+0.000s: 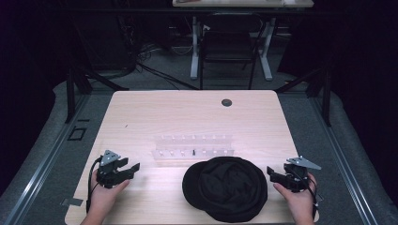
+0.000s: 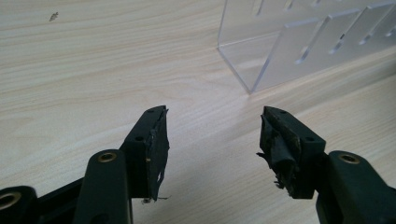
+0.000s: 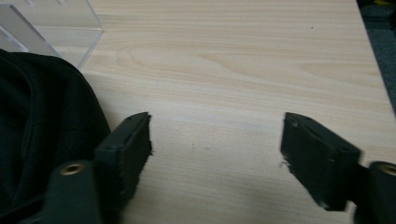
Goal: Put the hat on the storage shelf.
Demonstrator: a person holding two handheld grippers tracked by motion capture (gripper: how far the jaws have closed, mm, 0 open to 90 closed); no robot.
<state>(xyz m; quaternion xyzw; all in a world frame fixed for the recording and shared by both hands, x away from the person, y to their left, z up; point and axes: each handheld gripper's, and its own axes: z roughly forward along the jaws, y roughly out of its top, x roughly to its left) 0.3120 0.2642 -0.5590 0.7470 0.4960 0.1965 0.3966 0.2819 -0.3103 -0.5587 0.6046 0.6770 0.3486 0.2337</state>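
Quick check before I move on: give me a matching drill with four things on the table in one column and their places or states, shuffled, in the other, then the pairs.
Things:
1. black hat
2. clear acrylic rack
3. left gripper
4. round grommet hole

Places or states:
A. far side of the table, near the middle of its far edge
B. near edge, between the two grippers
C. open and empty, at the near left
D. just beyond the hat, mid-table

Pairs: 1-B, 2-D, 3-C, 4-A. The right gripper is likewise open, beside the hat.
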